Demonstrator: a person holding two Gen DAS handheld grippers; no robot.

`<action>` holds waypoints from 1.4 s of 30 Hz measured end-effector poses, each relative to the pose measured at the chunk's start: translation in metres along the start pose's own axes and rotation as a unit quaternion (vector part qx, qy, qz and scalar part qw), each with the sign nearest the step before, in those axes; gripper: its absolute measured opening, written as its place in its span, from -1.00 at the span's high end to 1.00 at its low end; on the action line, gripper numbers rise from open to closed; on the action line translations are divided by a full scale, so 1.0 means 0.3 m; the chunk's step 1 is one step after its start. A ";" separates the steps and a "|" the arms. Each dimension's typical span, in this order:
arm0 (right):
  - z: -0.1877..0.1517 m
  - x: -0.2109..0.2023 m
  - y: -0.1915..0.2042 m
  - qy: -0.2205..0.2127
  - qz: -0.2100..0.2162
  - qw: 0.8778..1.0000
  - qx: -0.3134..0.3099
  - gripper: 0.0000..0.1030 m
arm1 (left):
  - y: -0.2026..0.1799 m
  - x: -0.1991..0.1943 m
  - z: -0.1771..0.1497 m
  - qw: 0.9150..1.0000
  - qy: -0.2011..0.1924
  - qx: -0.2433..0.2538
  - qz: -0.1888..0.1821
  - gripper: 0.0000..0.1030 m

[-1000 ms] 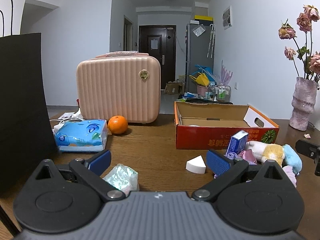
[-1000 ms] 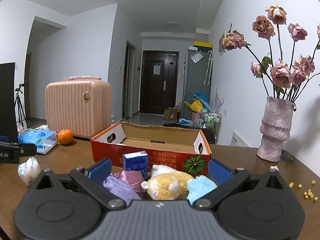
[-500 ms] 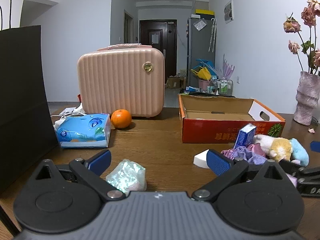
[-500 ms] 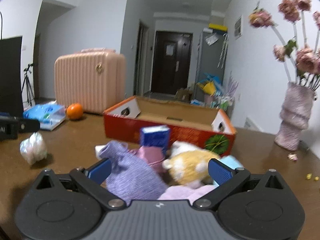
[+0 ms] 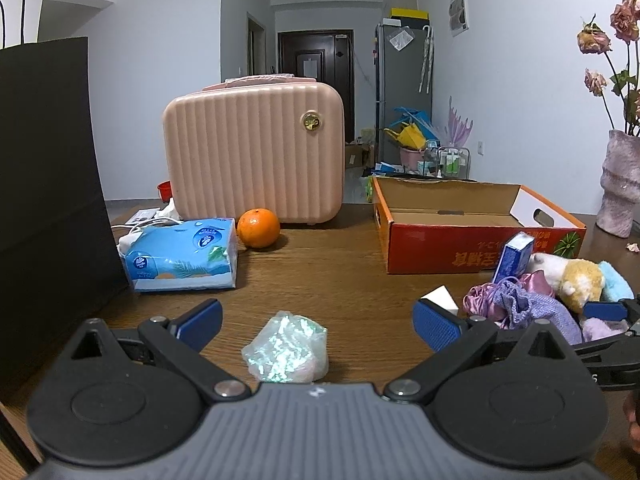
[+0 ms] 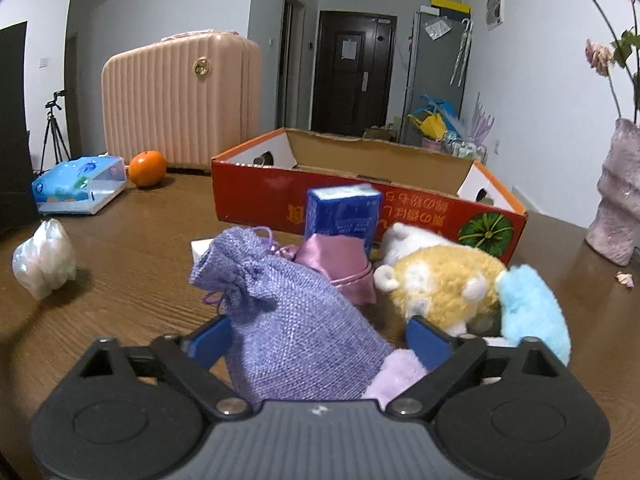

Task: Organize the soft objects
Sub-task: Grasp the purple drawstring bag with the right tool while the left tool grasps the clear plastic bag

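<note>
Brown wooden table [image 5: 340, 280] carries a red cardboard box [image 6: 360, 200]. Right gripper [image 6: 320, 338] has its blue pads on both sides of a purple woven drawstring pouch [image 6: 296, 320], just before the box; whether they press it I cannot tell. Left gripper [image 5: 318, 320] stands apart around a shiny crumpled plastic bag [image 5: 286, 348].

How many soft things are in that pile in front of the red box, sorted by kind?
Drawstring pouches: 2, purple pouch and pink pouch.
Plush toys: 3, yellow plush, blue plush, lilac plush.
Total: 5 soft things. The blue carton is not counted.
</note>
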State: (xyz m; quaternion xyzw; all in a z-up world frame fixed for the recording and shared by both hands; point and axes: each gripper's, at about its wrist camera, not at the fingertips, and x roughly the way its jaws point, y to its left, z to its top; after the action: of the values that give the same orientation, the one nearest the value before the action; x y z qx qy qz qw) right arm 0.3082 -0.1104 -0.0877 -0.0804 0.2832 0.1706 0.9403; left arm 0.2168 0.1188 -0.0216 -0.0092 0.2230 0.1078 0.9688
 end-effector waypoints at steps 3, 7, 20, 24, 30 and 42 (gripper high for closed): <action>-0.004 0.017 -0.005 0.010 0.008 1.000 0.003 -0.46 | 0.009 0.005 -0.003 1.000 0.003 0.002 0.000 -1.00; -0.004 0.019 -0.012 0.011 0.016 1.000 0.009 -0.02 | 0.021 0.013 -0.006 1.000 0.006 0.003 0.001 -1.00; -0.001 -0.061 -0.019 -0.044 0.000 0.999 0.021 0.32 | 0.072 0.046 -0.005 1.000 0.015 -0.008 0.005 -1.00; 0.004 -0.106 -0.025 -0.074 -0.011 0.997 0.030 0.32 | 0.096 0.076 -0.010 1.000 0.022 -0.009 0.006 -1.00; 0.018 -0.145 -0.046 -0.107 -0.028 0.993 0.045 0.32 | 0.121 0.155 -0.026 0.999 0.047 -0.005 0.002 -1.00; 0.024 -0.148 -0.074 -0.119 -0.045 0.990 0.068 0.32 | 0.120 0.293 -0.074 0.995 0.101 0.014 -0.003 -0.90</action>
State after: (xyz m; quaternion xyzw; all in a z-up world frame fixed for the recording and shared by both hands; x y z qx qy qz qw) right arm 0.2853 -0.1415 -0.0558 -0.0082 0.1762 0.1173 0.9773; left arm 0.2768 0.1705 -0.0786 -0.0073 0.3208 0.1004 0.9418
